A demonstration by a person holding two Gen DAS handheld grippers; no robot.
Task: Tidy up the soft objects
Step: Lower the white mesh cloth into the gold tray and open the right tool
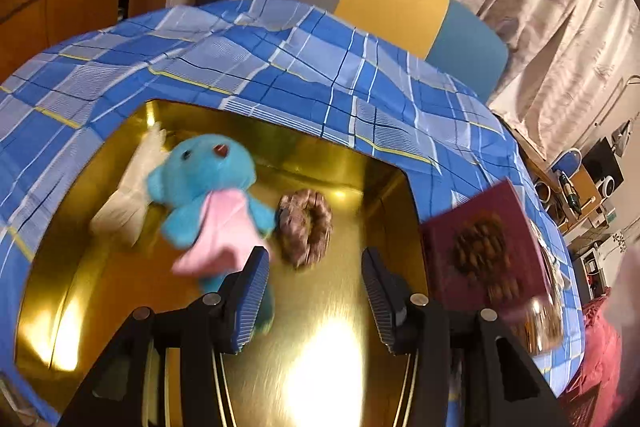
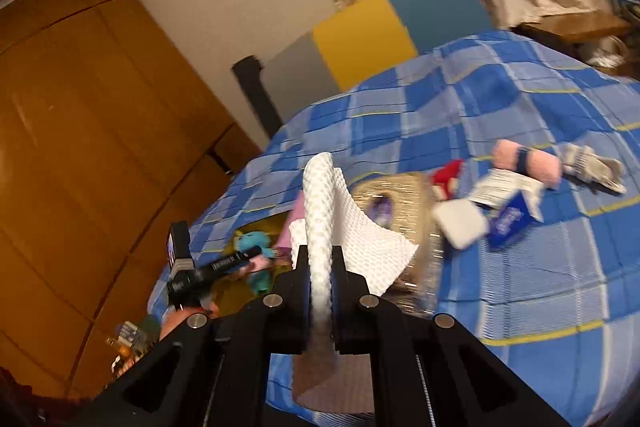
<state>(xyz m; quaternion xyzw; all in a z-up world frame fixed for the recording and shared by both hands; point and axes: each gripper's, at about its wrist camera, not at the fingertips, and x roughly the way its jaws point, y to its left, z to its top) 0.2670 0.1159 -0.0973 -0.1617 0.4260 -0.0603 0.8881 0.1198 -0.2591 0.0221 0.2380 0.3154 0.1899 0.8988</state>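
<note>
Left wrist view: hovering with fingers (image 1: 316, 291) parted and empty over the gold tray (image 1: 352, 339) already holding blue plush (image 1: 204, 183), brown scrunchie (image 1: 306, 227) and a white cloth at ten o'clock; right wrist view: fingers (image 2: 320, 267) clamping white waffle cloth (image 2: 340, 223), leaving the pink roll (image 2: 528, 163) and glove (image 2: 592, 167) at two o'clock on the bed (image 2: 540, 287).

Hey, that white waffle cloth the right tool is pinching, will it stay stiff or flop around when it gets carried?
Probably floppy: the white waffle cloth arches over the right tool and droops on both sides. It looks thin and light. The textured weave should grip rather than slip, though loose ends may drag.
</note>
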